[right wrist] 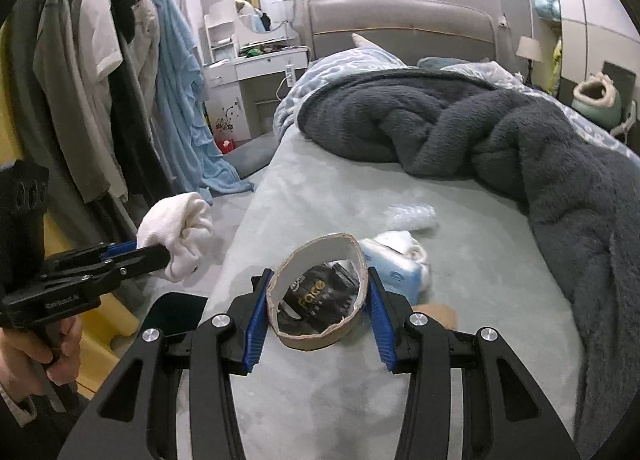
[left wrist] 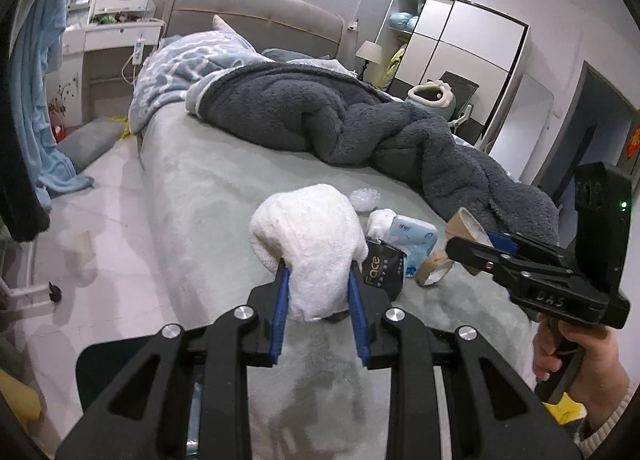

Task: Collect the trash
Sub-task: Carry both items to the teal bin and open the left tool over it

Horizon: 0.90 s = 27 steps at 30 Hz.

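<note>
On a pale grey-green plush bed cover [right wrist: 328, 195], below a rumpled dark grey fleece blanket [right wrist: 520, 139], lie a black "Face" packet [left wrist: 382, 266], a blue tissue pack [left wrist: 416, 240] and clear crumpled plastic [right wrist: 408, 215]. The left gripper [left wrist: 318, 280] pinches a white wadded cloth [left wrist: 308, 236], lifted off the bed. The right gripper [right wrist: 318, 300] squeezes a flattened cardboard tape-roll core [right wrist: 316, 336] above the cover; a hanging light blue towel [right wrist: 180, 91] and a white vanity with round mirror [right wrist: 260, 3] stand behind.

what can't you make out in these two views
- Black pack: right wrist view, cardboard ring frames it, so only "face" reads; in the left view the white cloth covers part of it.
- Blue pack: print too small in both views.
- Clear plastic: blurred, its kind is unclear.
- Trash bin: none in either view.
- Left fingers: tips buried in the cloth.
</note>
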### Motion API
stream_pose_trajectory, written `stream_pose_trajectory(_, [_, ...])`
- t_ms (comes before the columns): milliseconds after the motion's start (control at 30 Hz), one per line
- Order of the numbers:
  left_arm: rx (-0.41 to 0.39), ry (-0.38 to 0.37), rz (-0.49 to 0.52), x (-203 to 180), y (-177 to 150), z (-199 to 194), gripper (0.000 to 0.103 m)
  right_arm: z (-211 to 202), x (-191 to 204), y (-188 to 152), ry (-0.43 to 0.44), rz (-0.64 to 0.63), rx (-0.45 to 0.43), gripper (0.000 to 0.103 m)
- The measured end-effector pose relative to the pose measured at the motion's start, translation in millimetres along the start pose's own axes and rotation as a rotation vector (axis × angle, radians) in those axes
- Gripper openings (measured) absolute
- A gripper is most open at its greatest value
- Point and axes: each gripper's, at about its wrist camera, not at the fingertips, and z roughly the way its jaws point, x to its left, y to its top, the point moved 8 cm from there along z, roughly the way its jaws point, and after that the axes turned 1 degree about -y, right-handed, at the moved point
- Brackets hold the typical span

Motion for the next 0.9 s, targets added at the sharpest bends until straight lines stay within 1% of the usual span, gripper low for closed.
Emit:
stream_pose_trajectory(67, [0.027,-0.049,-0.026,-2.6,-7.8,4.2,0.03,1.5,-0.8,1.7,-0.006,0.004,-0.001,0.046])
stream_pose_trajectory(200, [0.052,-0.055,0.036,-20.6,-20.7,9.5,0.03,3.1,-6.3,4.0,-0.013,0.038,-0.004,0.046])
stream_pose_trajectory(267, [0.059,-0.065,0.039,-22.9,-24.8,9.6,0.03,4.2,-4.2,4.9,-0.013,0.036,-0.005,0.046])
stream_pose_trajectory(400, [0.077,-0.039,0.069,-20.3,-33.5,10.2,0.03,6.8,5.4,7.3,0.0,0.026,-0.005,0.046])
stream_pose_trajectory(600, [0.119,0.035,0.063,8.2,-46.7,11.7,0.03,15.7,27.9,12.7,0.028,0.002,-0.002,0.046])
stream_pose_trajectory(633, [0.131,0.054,0.06,16.1,-49.9,11.8,0.03,17.3,31.8,13.6,0.032,-0.002,0.0,0.046])
stream_pose_trajectory(767, [0.172,0.094,0.029,41.5,-60.8,11.8,0.03,26.4,52.2,15.9,0.054,-0.023,0.012,0.046])
stream_pose_trajectory(900, [0.223,0.128,-0.027,71.8,-75.3,10.1,0.03,35.4,76.7,18.4,0.084,-0.044,0.023,0.046])
